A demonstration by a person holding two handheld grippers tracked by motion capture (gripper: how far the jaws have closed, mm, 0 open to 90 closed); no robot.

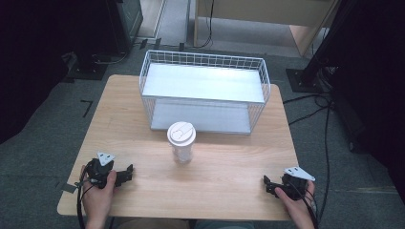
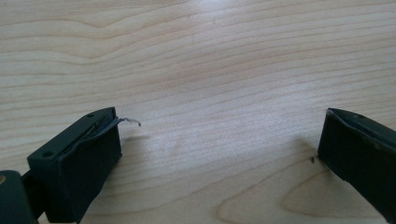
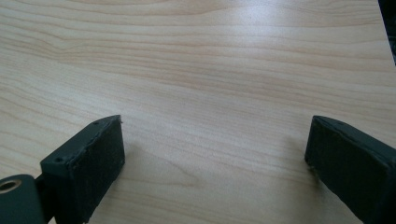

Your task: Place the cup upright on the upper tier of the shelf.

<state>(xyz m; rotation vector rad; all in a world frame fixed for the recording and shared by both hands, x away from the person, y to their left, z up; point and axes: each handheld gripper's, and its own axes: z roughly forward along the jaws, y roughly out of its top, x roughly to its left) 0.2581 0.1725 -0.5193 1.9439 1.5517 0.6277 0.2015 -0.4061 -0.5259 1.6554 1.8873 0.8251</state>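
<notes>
a: item one — cup point(image 1: 181, 142). where is it sitting?

b: it is standing upright mid-table point(image 1: 229, 191), white lid on top, just in front of the wire basket point(image 1: 204, 90) and apart from it. long axis — vertical.

a: item two — left gripper point(image 1: 125, 174). state?

b: it is resting near the front left corner in the person's hand, jaws spread wide with nothing between them. in the left gripper view only bare wood is lying between the two black jaws point(image 2: 219, 154); a thin sliver is peeling off the left pad point(image 2: 93, 154).

a: item three — right gripper point(image 1: 269, 185)?

b: it is resting near the front right corner, likewise released — wide gap, bare wood in the right gripper view point(image 3: 215, 154).

a: bearing of the cup from each?

b: from the left gripper it is lying forward and to the right; from the right gripper, forward and to the left. both sets of jaws are pointing inward along the front edge, not at the cup. the left gripper is looking nearer; the right is sitting well apart from it.

a: what is the coming move turning on?

b: in my judgement, on the upright axis — a gripper would be coming in level from the side, jaws either side of the cup wall below the lid. the left one is having the shorter path.
</notes>
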